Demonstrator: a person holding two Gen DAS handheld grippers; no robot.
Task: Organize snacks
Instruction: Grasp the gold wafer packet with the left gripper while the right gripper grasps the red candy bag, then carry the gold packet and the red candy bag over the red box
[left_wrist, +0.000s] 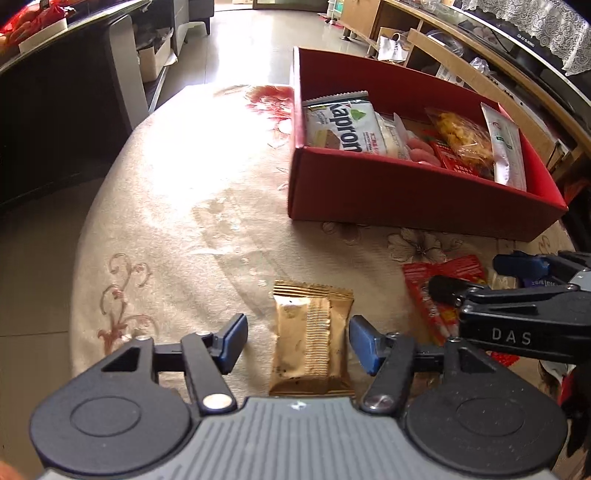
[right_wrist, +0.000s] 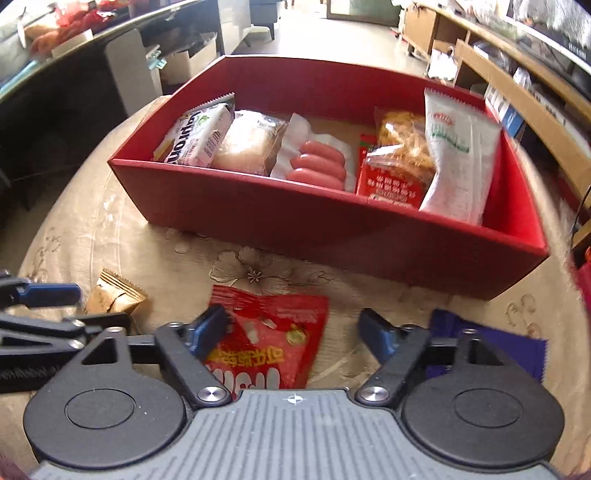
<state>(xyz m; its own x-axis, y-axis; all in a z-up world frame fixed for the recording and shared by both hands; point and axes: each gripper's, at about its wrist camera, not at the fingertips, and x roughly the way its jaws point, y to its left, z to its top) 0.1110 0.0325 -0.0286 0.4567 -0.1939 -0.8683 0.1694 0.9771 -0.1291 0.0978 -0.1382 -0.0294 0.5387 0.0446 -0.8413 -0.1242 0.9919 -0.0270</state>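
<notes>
A gold snack packet lies on the table between the open fingers of my left gripper; the right finger is close to its edge. It also shows in the right wrist view. A red snack bag lies under my open right gripper, whose left finger is over it; the bag also shows in the left wrist view. A red box holds several snacks: a Kapron wafer, sausages, a white pouch. The box also shows in the left wrist view.
A dark blue packet lies right of my right gripper. The round table has a beige floral cloth. A dark counter stands to the left and wooden shelves to the right, beyond the table.
</notes>
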